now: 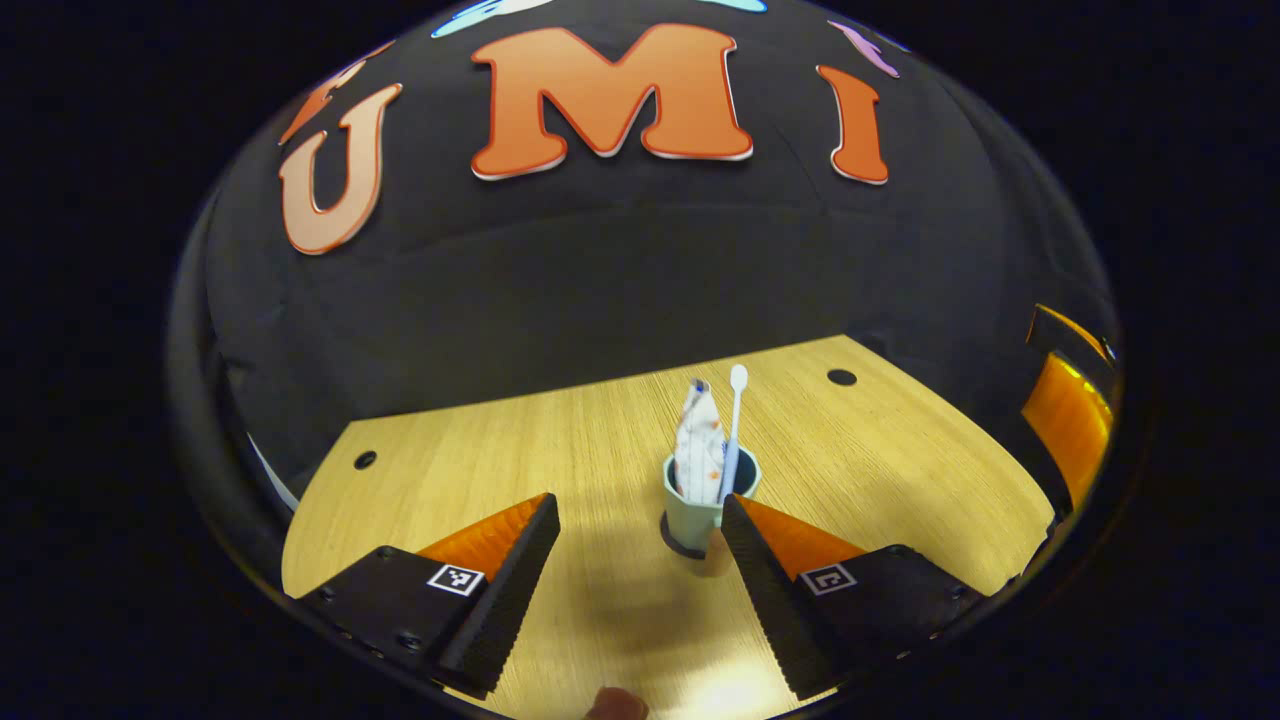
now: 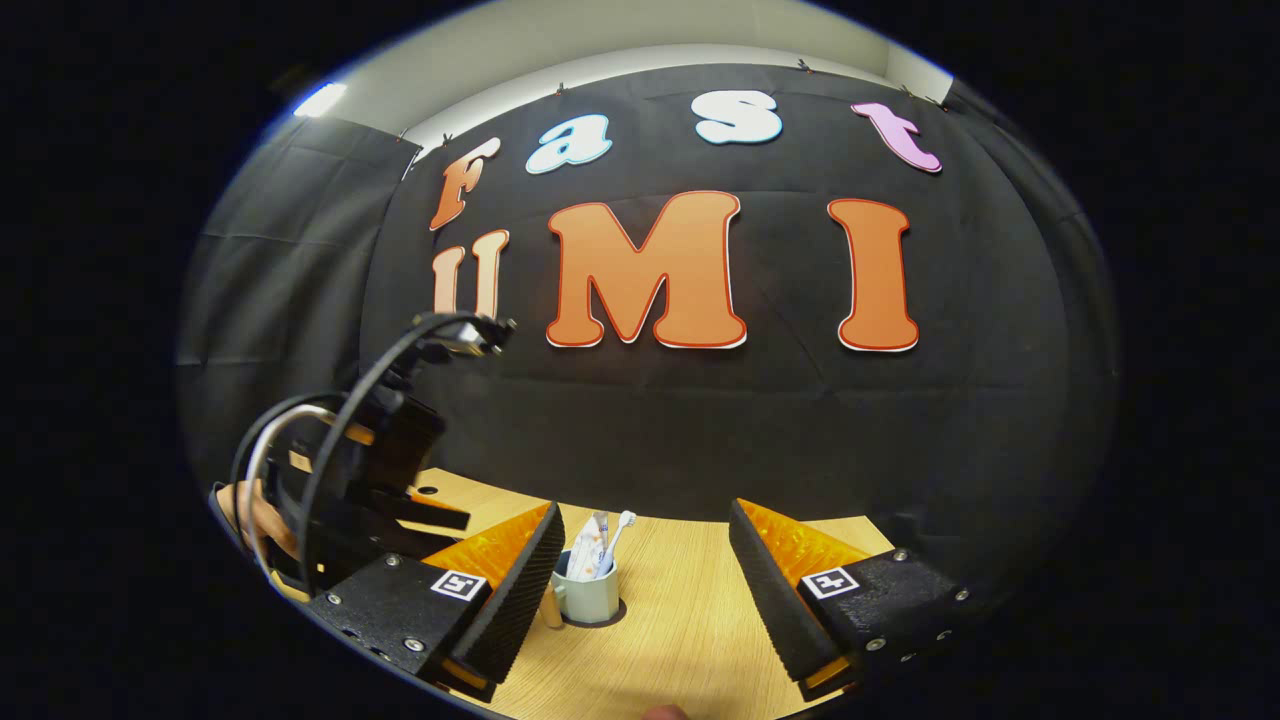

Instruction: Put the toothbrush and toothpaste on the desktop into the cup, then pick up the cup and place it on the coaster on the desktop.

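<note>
A pale green cup [image 1: 694,512] stands upright on a dark round coaster [image 1: 672,543] on the wooden desktop [image 1: 900,480]. A white toothpaste tube [image 1: 697,440] and a white toothbrush [image 1: 735,415] stand in it. My left gripper [image 1: 640,515] is open just short of the cup, its right finger beside the cup's wall, nothing between the jaws. In the right gripper view, the cup [image 2: 590,592] with tube [image 2: 588,547] and brush [image 2: 620,528] sits farther off on the coaster [image 2: 612,616], close to the left finger. My right gripper [image 2: 645,520] is open and holds nothing.
The left gripper's body [image 2: 370,470], with looping cables and a hand [image 2: 250,515] behind it, is at the left of the right gripper view. An orange part of the right gripper [image 1: 1068,420] shows at the far right. Two round holes [image 1: 842,377] [image 1: 365,460] mark the desktop's back edge.
</note>
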A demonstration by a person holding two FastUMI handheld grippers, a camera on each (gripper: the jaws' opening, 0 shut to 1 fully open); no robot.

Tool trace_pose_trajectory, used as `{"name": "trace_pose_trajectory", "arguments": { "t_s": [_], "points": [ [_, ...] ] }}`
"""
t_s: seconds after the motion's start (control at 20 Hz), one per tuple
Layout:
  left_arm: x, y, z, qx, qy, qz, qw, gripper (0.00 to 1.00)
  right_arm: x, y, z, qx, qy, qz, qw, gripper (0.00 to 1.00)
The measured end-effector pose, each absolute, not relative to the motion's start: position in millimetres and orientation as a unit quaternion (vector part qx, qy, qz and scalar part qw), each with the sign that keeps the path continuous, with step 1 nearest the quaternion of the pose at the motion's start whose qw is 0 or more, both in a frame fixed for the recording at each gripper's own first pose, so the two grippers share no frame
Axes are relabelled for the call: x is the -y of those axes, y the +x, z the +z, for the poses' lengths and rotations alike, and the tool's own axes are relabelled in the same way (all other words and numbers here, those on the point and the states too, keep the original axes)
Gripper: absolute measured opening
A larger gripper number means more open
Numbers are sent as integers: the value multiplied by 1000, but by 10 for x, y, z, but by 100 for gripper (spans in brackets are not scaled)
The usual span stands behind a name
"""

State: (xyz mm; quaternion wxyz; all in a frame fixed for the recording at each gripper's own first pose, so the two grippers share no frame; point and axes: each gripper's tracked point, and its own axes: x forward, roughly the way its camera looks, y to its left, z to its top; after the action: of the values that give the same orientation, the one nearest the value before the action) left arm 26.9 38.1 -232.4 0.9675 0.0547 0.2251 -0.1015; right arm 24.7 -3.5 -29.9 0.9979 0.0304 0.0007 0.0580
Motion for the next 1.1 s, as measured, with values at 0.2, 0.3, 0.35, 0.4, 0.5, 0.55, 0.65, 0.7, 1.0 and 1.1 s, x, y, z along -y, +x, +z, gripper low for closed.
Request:
{"name": "trace_pose_trajectory", "arguments": {
  "t_s": [0.2, 0.3, 0.35, 0.4, 0.5, 0.55, 0.65, 0.7, 1.0, 1.1],
  "points": [
    [-712, 214, -1870, -113, 50, -66, 990, 98, -45, 266, -222, 15, 32, 54, 998, 99],
    [-907, 115, -1664, -55, 48, -40, 997, 98, -77, 255, -134, 33, 32, 50, 998, 99],
    [-988, 75, -1590, -32, 43, -29, 998, 98, -109, 243, -92, 43, 33, 49, 997, 99],
    [-1054, 29, -1531, -12, 35, -20, 999, 98, -149, 230, -57, 53, 35, 49, 997, 99],
    [-1174, -55, -1405, 21, 21, -6, 1000, 98, -220, 206, -16, 68, 34, 49, 996, 99],
    [-1225, -113, -1381, 35, 18, -1, 999, 98, -242, 191, -12, 72, 29, 48, 996, 99],
    [-1348, -243, -1275, 56, 20, 6, 998, 97, -278, 176, -11, 79, 17, 43, 996, 99],
    [-1399, -279, -1222, 65, 24, 9, 998, 97, -291, 180, -20, 80, 10, 38, 996, 99],
    [-1582, -551, -1019, 113, 10, 22, 993, 97, -385, 156, -68, 78, 8, 38, 996, 99],
    [-1590, -587, -997, 120, 10, 22, 992, 97, -405, 152, -69, 78, 10, 40, 996, 99]
  ]
}}
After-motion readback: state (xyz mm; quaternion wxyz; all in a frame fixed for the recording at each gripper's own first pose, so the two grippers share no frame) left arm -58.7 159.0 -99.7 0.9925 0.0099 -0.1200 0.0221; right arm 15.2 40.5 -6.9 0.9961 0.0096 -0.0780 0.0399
